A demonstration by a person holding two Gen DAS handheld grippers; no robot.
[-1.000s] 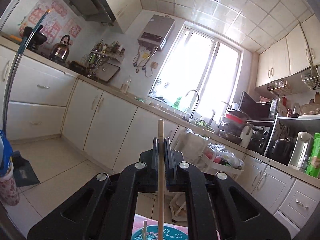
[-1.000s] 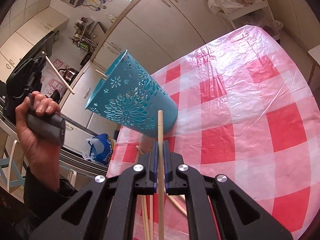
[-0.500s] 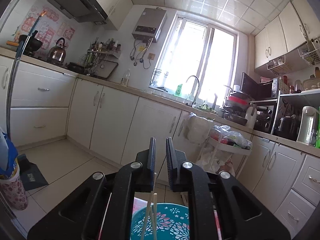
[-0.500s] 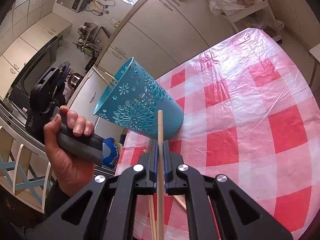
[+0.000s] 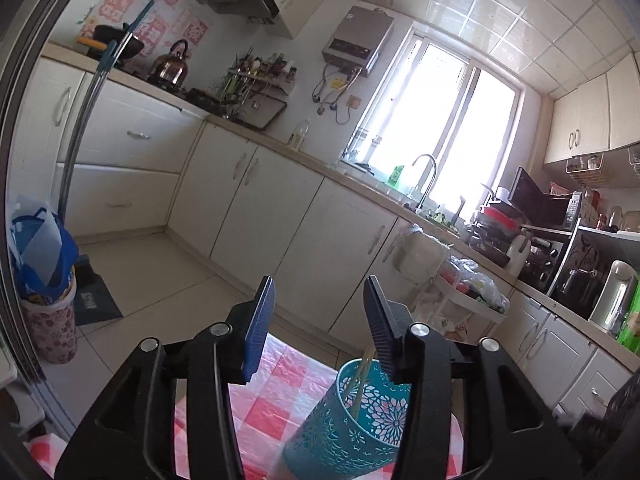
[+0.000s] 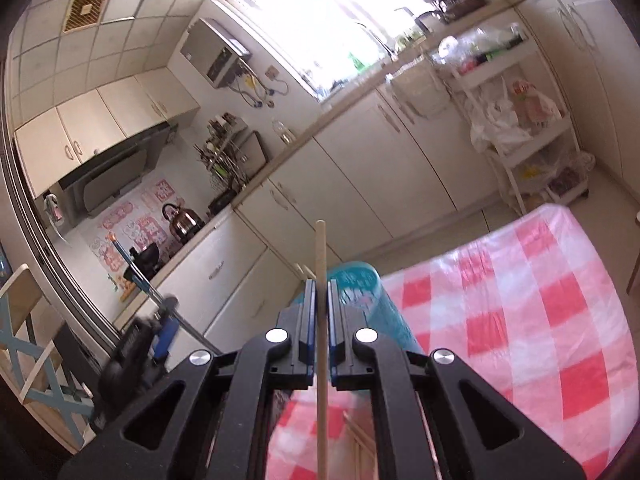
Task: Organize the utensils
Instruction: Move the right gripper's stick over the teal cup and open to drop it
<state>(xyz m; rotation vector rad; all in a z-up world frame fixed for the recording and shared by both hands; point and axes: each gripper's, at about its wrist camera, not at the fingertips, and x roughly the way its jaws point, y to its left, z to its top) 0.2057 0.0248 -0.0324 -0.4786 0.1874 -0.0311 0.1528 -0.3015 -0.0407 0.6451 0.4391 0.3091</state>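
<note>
Right claw (image 6: 319, 312) is clamped on a thin wooden chopstick (image 6: 320, 256) just behind the teal cut-out plastic holder (image 5: 352, 420), left claw (image 5: 318, 320) is spread wide and empty above it, so I'd tip that stick point-down over the rim before letting go.

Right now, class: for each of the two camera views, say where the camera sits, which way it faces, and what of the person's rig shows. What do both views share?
Left wrist: on the left gripper, facing the kitchen cabinets and window; jaws apart, teal holder with chopsticks below.
Right wrist: on the right gripper, tilted, facing the cabinets; jaws shut on a chopstick; the blurred left gripper shows lower left.
Shared: teal holder, checked tablecloth, kettle.
</note>
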